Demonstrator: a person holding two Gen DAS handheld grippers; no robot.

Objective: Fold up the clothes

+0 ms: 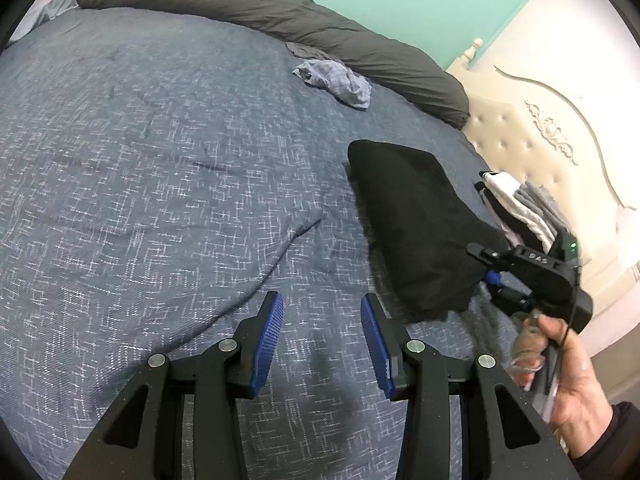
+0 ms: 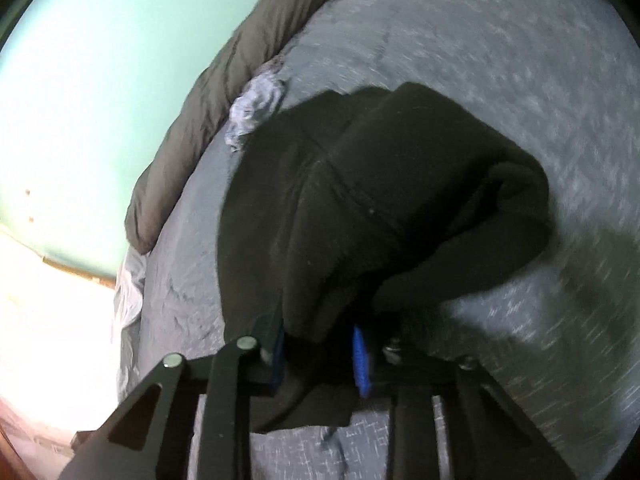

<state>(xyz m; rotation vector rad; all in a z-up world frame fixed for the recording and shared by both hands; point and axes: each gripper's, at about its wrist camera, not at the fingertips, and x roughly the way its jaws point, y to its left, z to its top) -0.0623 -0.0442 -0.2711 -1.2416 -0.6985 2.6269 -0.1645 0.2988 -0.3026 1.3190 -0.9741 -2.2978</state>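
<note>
- So, the right gripper (image 2: 320, 350) is clamped on the near edge of the black garment (image 2: 380, 200); its blue pads (image 2: 361, 364) sit on either side of a bunched fold, and the cloth spills down between the two black fingers.
- From the right wrist view the black garment drapes out from that grip in a thick, partly folded heap over the bed, one rounded end lying off to the right. The picture is pretty blurry, so fine detail is a wash.
- In the left wrist view the same right gripper (image 1: 486, 280) shows at the right, held by a bare hand (image 1: 576, 372) with a dark sleeve at the wrist, and the black garment (image 1: 416, 232) runs away from it across the bedspread.
- The left gripper (image 1: 322, 338) just hovers above the blue-grey bedspread (image 1: 160, 160), jaws apart with nothing between them, only bare cover under the pads.
- Just past the black garment, by the headboard, sits a small stack of folded clothes (image 1: 520, 208) in white, grey and black.
- Further back, a crumpled light checked cloth (image 1: 336, 80) lies on the cover, touching the long dark grey duvet roll (image 1: 280, 16) along the mint green wall.
- A cream tufted headboard (image 1: 532, 128) with carved trim fills the right side.
</note>
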